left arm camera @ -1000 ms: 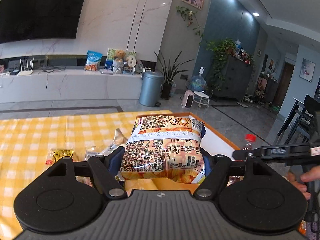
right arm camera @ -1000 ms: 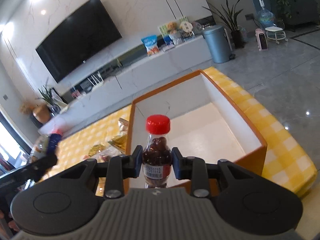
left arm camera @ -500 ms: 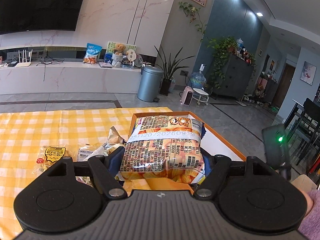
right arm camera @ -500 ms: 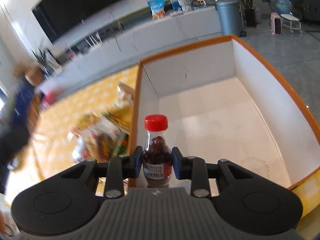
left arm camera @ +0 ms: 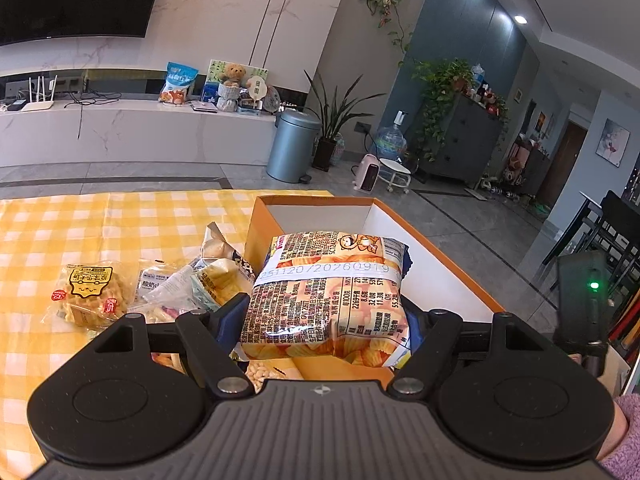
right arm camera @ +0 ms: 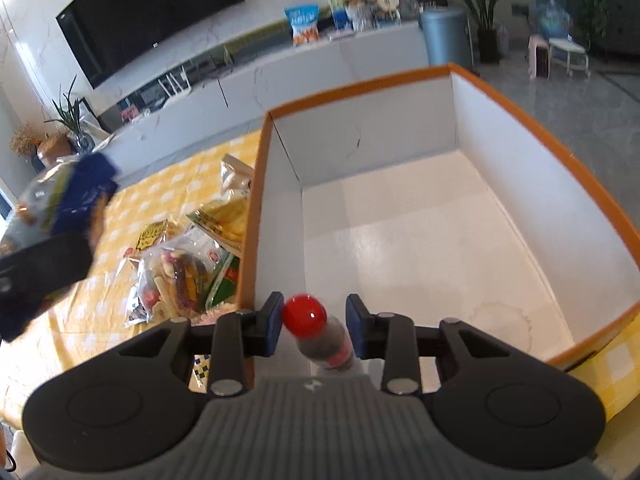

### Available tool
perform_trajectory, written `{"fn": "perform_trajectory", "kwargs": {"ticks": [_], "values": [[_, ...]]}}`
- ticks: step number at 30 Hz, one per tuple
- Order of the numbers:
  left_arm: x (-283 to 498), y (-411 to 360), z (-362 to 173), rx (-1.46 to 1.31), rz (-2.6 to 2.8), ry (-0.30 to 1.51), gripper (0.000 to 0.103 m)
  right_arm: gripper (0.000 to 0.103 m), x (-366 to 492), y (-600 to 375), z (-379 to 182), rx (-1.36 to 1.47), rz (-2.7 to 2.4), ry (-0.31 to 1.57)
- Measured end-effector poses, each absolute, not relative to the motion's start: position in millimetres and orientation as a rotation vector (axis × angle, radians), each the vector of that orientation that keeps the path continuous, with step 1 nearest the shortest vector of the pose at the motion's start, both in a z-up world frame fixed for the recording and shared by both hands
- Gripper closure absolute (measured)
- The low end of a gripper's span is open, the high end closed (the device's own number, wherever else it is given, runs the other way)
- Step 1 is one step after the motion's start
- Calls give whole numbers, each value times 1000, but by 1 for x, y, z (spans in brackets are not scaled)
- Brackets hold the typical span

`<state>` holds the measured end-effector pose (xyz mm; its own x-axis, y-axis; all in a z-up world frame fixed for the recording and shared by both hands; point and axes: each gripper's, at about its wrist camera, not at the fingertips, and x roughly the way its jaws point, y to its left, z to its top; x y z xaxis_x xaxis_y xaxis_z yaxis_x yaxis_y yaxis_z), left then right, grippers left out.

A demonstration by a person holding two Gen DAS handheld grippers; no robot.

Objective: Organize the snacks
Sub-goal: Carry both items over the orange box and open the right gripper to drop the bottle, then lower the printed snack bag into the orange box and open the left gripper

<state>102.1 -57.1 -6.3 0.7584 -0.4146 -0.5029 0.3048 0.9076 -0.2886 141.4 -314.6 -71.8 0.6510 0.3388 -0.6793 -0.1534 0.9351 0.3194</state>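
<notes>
At nine o'clock, loose snack packets (left arm camera: 92,294) lie on the yellow checked tablecloth (left arm camera: 60,224), and the left gripper (left arm camera: 326,320) clenches a chip bag (left arm camera: 328,300) just over the orange box (left arm camera: 316,201). Toward three o'clock, the right gripper (right arm camera: 314,330) stands released, its blue pads either side of a tilted red-capped bottle (right arm camera: 320,336) at the white box's (right arm camera: 420,232) near end.

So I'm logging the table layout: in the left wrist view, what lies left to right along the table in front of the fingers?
Yellow-labelled pastry pack → clear-wrapped snack packets → chip bag held in the left gripper → orange box.
</notes>
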Motion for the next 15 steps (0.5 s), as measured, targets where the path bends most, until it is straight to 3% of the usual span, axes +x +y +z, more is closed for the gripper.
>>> {"fn": "perform_trajectory", "kwargs": {"ticks": [2, 8, 10, 15], "values": [[102, -59, -5, -189, -398, 591, 17, 66, 139, -321, -70, 284, 280, 787], [110, -69, -3, -183, -412, 587, 17, 38, 110, -361, -57, 466, 4, 563], [113, -76, -2, -179, -420, 586, 17, 36, 102, -372, -57, 507, -26, 534], [122, -98, -3, -176, -442, 585, 17, 16, 90, -383, -55, 520, -30, 499]]}}
